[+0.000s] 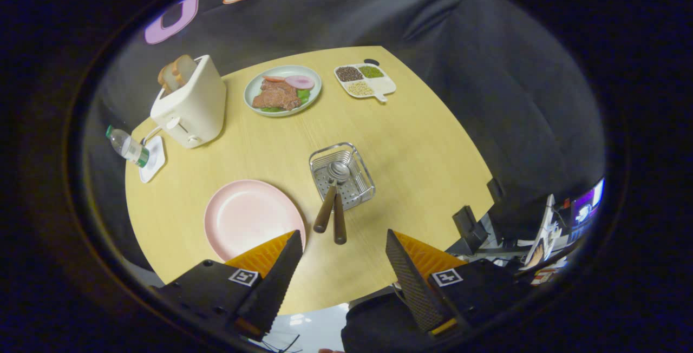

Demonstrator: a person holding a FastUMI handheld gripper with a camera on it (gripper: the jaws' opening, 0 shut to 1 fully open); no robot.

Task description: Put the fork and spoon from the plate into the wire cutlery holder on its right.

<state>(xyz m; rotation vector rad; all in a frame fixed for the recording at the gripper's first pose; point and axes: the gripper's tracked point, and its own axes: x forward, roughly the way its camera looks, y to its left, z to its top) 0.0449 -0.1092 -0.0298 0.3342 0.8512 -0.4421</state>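
The tongs [344, 266] hang released and empty above the table [422, 142]. Just ahead of them, fork [325, 216] and spoon [339, 201] lean in the wire holder [342, 175], handles jutting toward the fingers; a low pass could knock it over. The pink plate [249, 215] lies bare ahead-left. Toaster [190, 101], food plate [282, 90] and bottle [128, 147] sit well beyond.

The scene is viewed from high above the near edge of the round wooden table [411, 142], the fisheye lens being tilted steeply down and forward along the gripper [344, 242] (its spread fingers are seen low in the foreground). The whole tabletop is taken in from well back, and the booth wall is caught beyond it.
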